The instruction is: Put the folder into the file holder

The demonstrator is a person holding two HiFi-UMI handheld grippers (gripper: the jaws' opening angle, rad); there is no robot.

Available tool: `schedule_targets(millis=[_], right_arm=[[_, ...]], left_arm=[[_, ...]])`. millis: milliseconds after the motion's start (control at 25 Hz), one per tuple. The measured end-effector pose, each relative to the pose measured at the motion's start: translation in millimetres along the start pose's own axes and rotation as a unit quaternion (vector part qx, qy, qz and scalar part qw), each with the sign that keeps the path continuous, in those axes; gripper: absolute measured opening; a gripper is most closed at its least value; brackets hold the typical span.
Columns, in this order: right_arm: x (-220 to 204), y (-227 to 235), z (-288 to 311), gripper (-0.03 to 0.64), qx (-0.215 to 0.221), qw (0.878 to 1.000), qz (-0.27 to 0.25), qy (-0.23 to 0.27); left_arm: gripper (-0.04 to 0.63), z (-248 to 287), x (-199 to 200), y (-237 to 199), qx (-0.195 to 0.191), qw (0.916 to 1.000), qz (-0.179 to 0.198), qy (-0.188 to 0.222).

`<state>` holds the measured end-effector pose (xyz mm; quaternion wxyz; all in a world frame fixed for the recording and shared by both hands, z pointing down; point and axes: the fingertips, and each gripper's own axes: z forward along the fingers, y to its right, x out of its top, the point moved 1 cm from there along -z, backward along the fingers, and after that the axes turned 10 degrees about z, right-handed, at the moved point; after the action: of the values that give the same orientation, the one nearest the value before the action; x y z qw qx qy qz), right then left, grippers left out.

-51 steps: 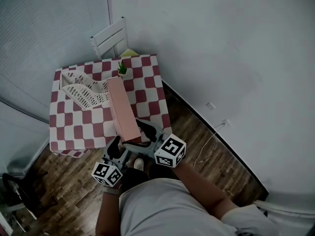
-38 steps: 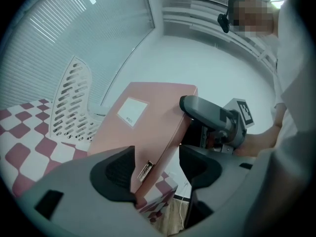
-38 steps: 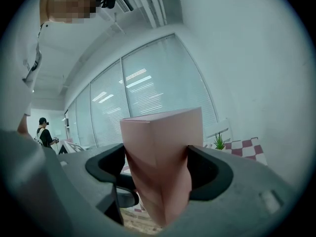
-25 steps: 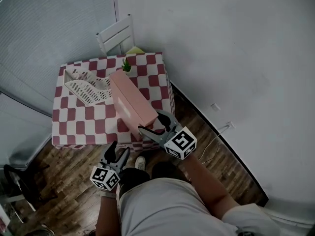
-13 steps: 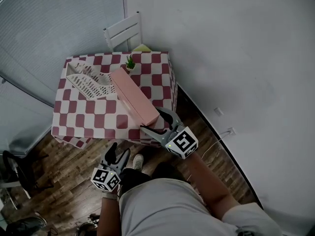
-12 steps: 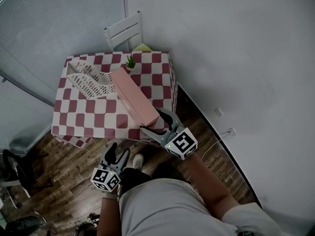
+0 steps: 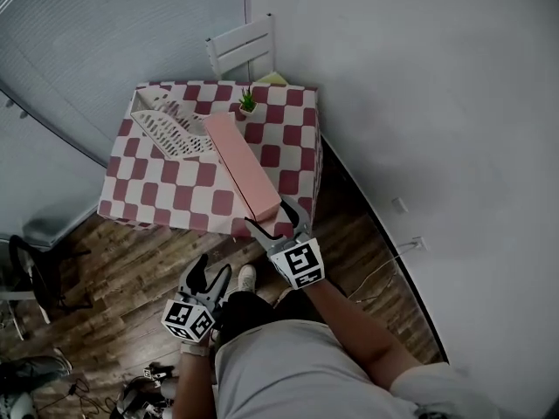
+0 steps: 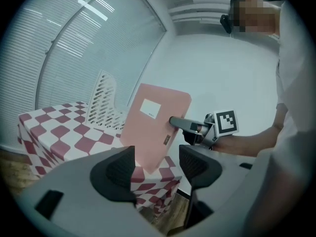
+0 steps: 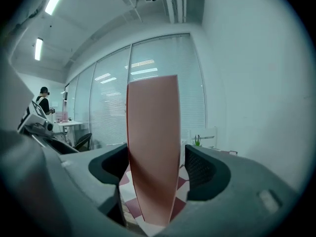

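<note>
A long pink folder (image 7: 244,168) hangs edge-up over the table's near right corner, its far end pointing toward the white mesh file holder (image 7: 170,129). My right gripper (image 7: 272,216) grips its near end; both pads still lie against the folder (image 9: 152,147) while the jaws are opening. In the left gripper view the folder (image 8: 155,127) shows its label side, with the right gripper (image 8: 197,130) clamped on its edge and the file holder (image 8: 103,100) behind it. My left gripper (image 7: 210,273) is low by my waist, open and empty (image 8: 157,167).
The table (image 7: 175,190) has a red-and-white checked cloth. A small potted plant (image 7: 248,103) stands at its far edge, right of the file holder. A white chair (image 7: 243,55) is behind the table against the wall. Wooden floor lies in front.
My left gripper has let go of the folder and dropped to my waist. The right gripper alone now carries the folder, shifted toward the table's right front corner.
</note>
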<state>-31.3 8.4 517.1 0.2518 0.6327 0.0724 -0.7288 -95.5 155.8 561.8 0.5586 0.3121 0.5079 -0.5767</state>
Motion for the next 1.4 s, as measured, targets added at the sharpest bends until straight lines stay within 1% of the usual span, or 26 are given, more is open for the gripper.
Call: schedule_targets(millis=[120,280,400,520,680,800,920,1120,1280,1400], right_arm=[[-14,6,7,0.336,-0.016,1.000,0.001,-0.005],[-16,6,17,0.334,-0.020,1.000,0.020,-0.003],[-17,11,21,0.334,-0.028,0.999,0.018,0.001],[-16,15,21,0.317,-0.029,1.000,0.008,-0.003],[-11,29,16,0.301,-0.026,1.000,0.017,-0.004],[1,39,10,0.287,-0.020,0.999,0.023,0.010],[11,48,4,0.279,-0.014,1.000,0.018,0.017],[35,71,-8,0.276,-0.008,0.999,0.027,0.043],[67,89,-14,0.276,0.004,0.998,0.029,0.057],[90,108,-10,0.276,0.013,0.998,0.025,0.057]], left_arm=[[0.261,-8,-8,6,0.012,0.9999,-0.002,-0.003],[0.261,-17,-15,13,0.030,0.9995,-0.008,-0.005],[0.261,-21,-18,18,0.039,0.9992,-0.011,-0.006],[0.261,-22,-18,20,0.045,0.9989,-0.010,-0.004],[0.261,-19,-13,24,0.050,0.9987,-0.007,0.002],[0.261,-15,-10,28,0.050,0.9987,-0.002,0.006],[0.261,-8,-8,30,0.049,0.9987,0.002,0.008],[0.261,14,3,31,0.039,0.9990,0.015,0.016],[0.261,36,23,24,0.037,0.9987,0.029,0.020],[0.261,59,40,10,0.043,0.9980,0.041,0.024]])
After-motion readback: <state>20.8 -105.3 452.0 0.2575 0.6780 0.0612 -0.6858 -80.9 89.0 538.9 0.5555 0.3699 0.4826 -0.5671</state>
